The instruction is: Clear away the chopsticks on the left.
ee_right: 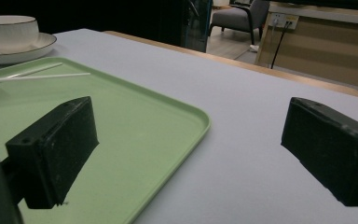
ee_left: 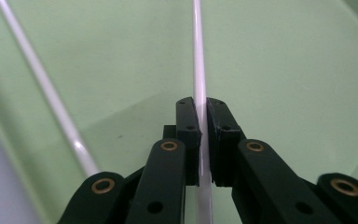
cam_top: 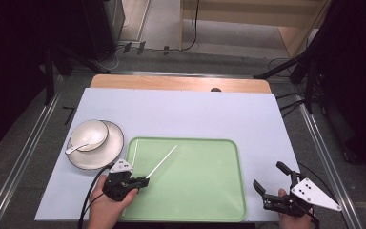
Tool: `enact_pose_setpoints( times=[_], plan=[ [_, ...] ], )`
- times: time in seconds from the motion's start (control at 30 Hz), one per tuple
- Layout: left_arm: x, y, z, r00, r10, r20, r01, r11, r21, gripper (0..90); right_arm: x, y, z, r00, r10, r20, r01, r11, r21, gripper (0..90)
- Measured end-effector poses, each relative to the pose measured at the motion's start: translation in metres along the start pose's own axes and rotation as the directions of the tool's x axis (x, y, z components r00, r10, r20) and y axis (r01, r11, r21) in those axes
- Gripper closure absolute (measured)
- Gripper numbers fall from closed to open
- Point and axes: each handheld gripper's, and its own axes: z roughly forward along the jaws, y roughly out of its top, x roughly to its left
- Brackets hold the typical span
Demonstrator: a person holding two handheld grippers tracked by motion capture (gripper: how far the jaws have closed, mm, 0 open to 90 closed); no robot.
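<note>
My left gripper [ee_left: 203, 140] pinched a white chopstick [cam_top: 162, 162] over the green tray [cam_top: 228, 210], a second chopstick [ee_left: 46, 98] lying on the tray's left side. My right gripper [cam_top: 272, 183], jaws spread wide, held nothing beside the tray's right edge.

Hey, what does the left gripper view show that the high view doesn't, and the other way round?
The left gripper view gives the close-up: the left gripper has its pads clamped on a white chopstick, and a second chopstick lies apart from it by the tray's edge. The high view gives the wider table: a bowl on a plate with a spoon in the bowl, and the right gripper open beside the tray. Both show the green tray, the held chopstick and the second one.
</note>
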Motion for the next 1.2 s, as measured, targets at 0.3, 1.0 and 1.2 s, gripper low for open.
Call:
enact_pose_setpoints(
  times=[0.3, 1.0, 1.2],
  plan=[
    [-0.011, -0.001, 0.014, 0.9988, 0.027, -0.04, -0.026, 0.9991, 0.033, 84.8, -0.001, 0.0, -0.001, 1.0, 0.0, 0.0, 0.0, 1.0, -0.003, 4.0],
    [-0.021, 0.021, 0.018, 0.9966, 0.07, 0.043, -0.069, 0.9971, -0.033, 90.0, -0.003, -0.001, -0.001, 0.9998, 0.022, -0.001, -0.022, 1.0, -0.006, 4.0],
    [-0.027, 0.042, 0.048, 0.9983, 0.044, 0.039, -0.044, 0.999, 0.002, 90.0, -0.002, 0.0, 0.0, 0.9998, 0.019, -0.006, -0.019, 1.0, -0.004, 4.0]
  ],
)
